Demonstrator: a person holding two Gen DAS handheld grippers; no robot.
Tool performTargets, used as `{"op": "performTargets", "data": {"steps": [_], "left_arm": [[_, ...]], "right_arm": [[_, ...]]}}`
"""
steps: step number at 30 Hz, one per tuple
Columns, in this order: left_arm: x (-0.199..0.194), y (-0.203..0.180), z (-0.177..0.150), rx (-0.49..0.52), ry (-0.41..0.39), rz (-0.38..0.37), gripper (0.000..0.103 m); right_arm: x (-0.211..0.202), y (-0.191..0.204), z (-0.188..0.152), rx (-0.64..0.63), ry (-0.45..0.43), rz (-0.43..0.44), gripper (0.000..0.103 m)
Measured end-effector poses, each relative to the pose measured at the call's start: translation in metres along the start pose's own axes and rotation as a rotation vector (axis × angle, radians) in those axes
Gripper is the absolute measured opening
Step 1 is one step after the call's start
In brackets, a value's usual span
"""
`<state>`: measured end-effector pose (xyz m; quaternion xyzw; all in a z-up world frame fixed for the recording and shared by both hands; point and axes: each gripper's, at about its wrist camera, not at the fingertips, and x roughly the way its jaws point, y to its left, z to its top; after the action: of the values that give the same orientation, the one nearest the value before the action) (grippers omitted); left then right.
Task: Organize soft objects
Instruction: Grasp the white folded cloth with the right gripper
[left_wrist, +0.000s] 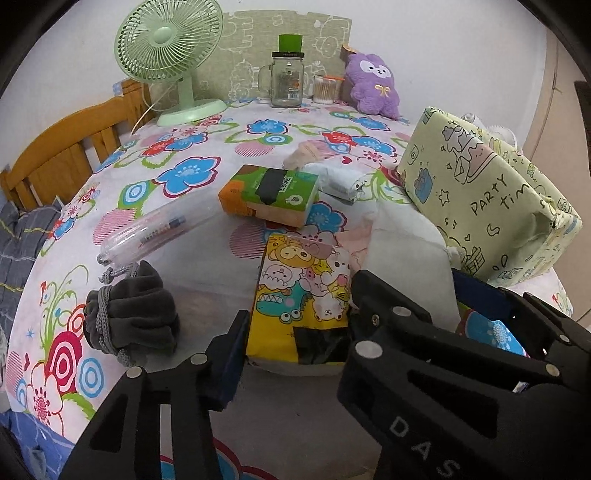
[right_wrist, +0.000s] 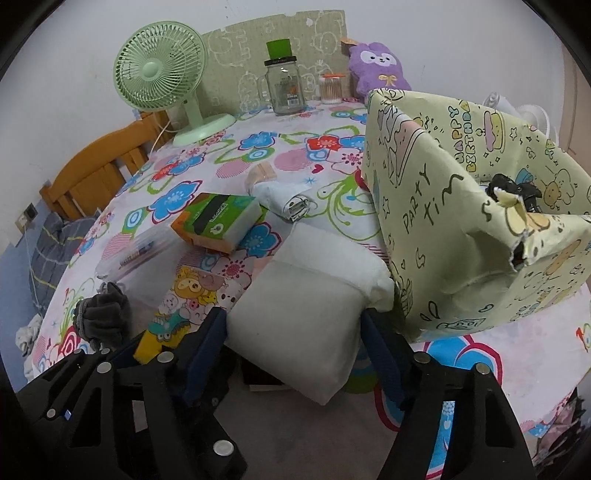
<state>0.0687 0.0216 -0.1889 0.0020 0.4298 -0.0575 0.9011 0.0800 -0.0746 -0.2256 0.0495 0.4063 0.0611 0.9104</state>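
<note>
A tissue pack with cartoon animals lies on the flowered tablecloth. My left gripper has one finger on each side of it, pads against its edges. A white soft pillow lies beside it, and my right gripper is closed on its two sides. The pillow and the right gripper also show in the left wrist view. The left gripper shows in the right wrist view. A grey drawstring pouch sits to the left. A green and orange tissue pack and a rolled white cloth lie farther back.
A large open box wrapped in yellow-green party paper stands right of the pillow. A clear pencil case lies at the left. At the back stand a green fan, a glass jar, cotton swabs and a purple plush. Wooden rails stand left of the table.
</note>
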Motion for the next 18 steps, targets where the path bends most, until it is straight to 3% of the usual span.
{"op": "performTargets", "data": {"steps": [10,18], "left_arm": [[-0.0015,0.0023,0.0015,-0.009,-0.009,-0.009,0.049],[-0.0069,0.0004,0.005,-0.014,-0.03,-0.008,0.049]], "right_arm": [[0.0001,0.0008,0.0028,-0.004,0.004,0.013,0.046],[-0.0036,0.0005,0.0076,-0.001,-0.004,0.032,0.037]]}}
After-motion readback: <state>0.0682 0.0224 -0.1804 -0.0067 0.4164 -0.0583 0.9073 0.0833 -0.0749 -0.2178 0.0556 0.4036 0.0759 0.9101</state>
